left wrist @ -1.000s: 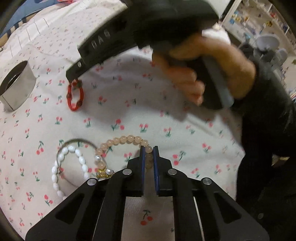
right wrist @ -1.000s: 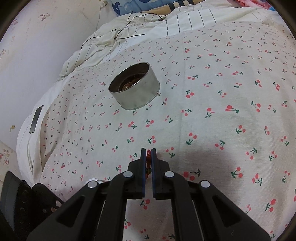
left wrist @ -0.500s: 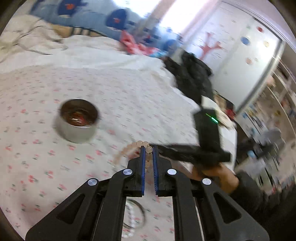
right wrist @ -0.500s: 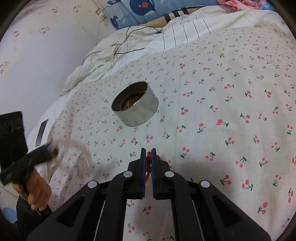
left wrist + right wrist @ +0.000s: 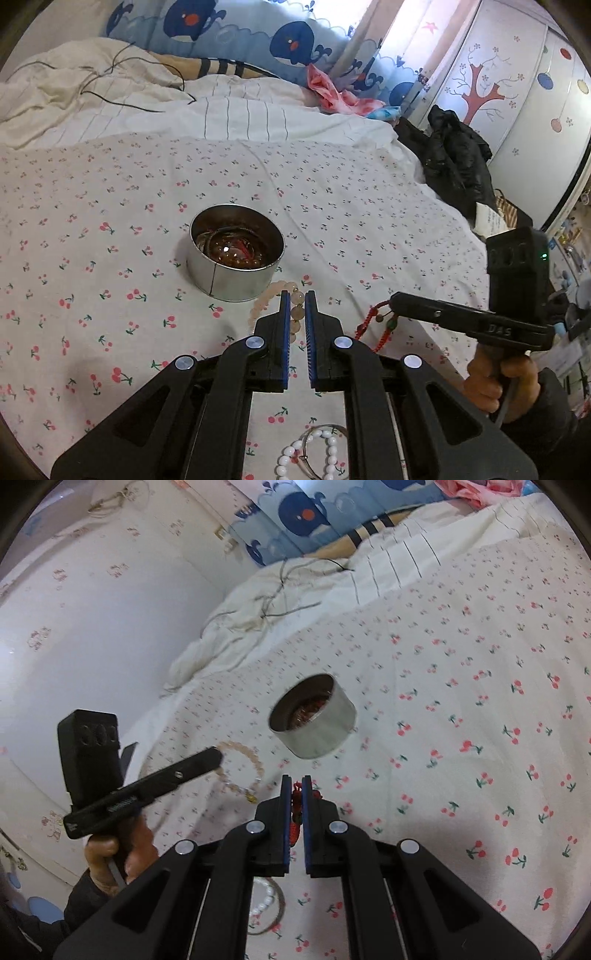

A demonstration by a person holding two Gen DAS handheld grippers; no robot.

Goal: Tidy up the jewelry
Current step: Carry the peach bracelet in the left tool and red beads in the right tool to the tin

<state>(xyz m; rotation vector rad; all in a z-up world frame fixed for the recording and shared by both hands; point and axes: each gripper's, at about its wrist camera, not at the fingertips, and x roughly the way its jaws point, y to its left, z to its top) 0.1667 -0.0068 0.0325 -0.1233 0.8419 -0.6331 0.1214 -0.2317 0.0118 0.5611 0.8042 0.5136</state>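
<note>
Two bracelets in carriage, both lifted above the cherry-print bedspread point(image 5: 369, 206). Item one: peach bead bracelet point(image 5: 295, 310), pinched in the left gripper point(image 5: 296, 306), hanging just short of the metal tin point(image 5: 232, 269). Item two: red cord bracelet point(image 5: 295, 812), pinched in the right gripper point(image 5: 295, 790), to the tin's right. Tin: upright, open, already holding jewelry. Step judged: carry to tin. Next move calls for centring each piece over the rim before letting go. Remaining: white pearl bracelet point(image 5: 325, 458) on the bedspread nearby. Room around the tin is open; bed edge lies well to the right.
</note>
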